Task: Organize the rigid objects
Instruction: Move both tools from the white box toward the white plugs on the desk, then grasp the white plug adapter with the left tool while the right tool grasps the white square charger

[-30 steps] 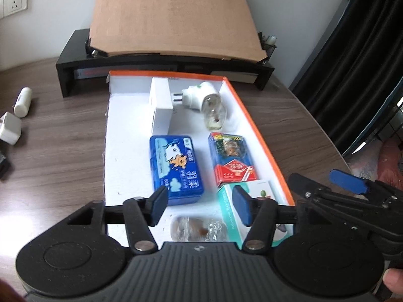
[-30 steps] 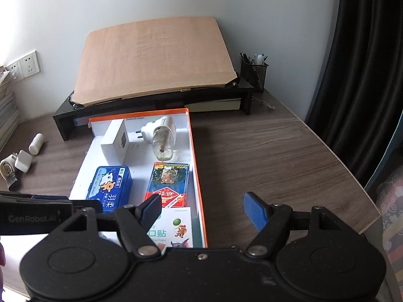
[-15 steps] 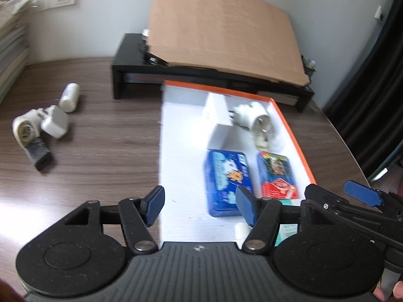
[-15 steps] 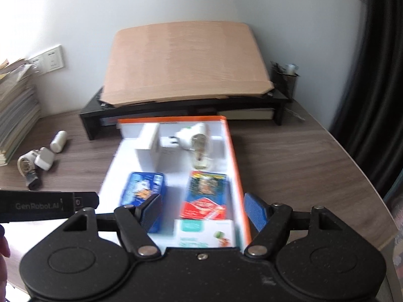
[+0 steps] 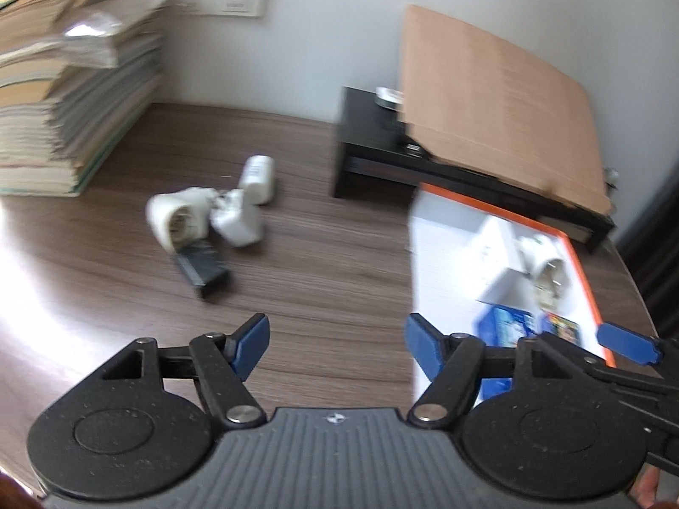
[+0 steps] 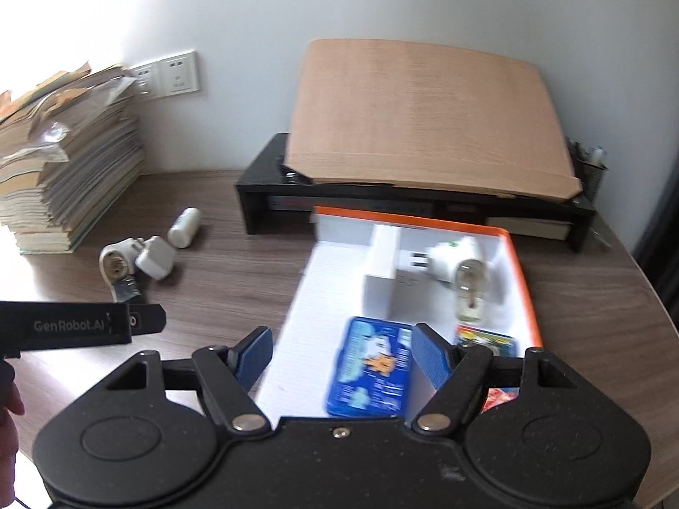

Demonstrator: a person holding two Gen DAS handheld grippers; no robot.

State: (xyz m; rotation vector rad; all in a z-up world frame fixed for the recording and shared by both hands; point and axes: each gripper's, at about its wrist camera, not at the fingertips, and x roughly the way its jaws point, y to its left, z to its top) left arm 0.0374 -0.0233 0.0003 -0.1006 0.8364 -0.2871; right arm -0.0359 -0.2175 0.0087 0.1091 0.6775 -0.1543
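Jaws wide on both grippers; orange tray [image 6: 523, 271] holds blue tin [image 6: 371, 367], white box [image 6: 380, 273], plug-in vaporizer [image 6: 460, 271].

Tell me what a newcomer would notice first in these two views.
The white tray with the orange rim on the right of the desk, holding a blue tin, a white box and a plug-in device. Next, the loose white plugs left of the tray, ahead of the open left claw. A tall stack of books stands far left.
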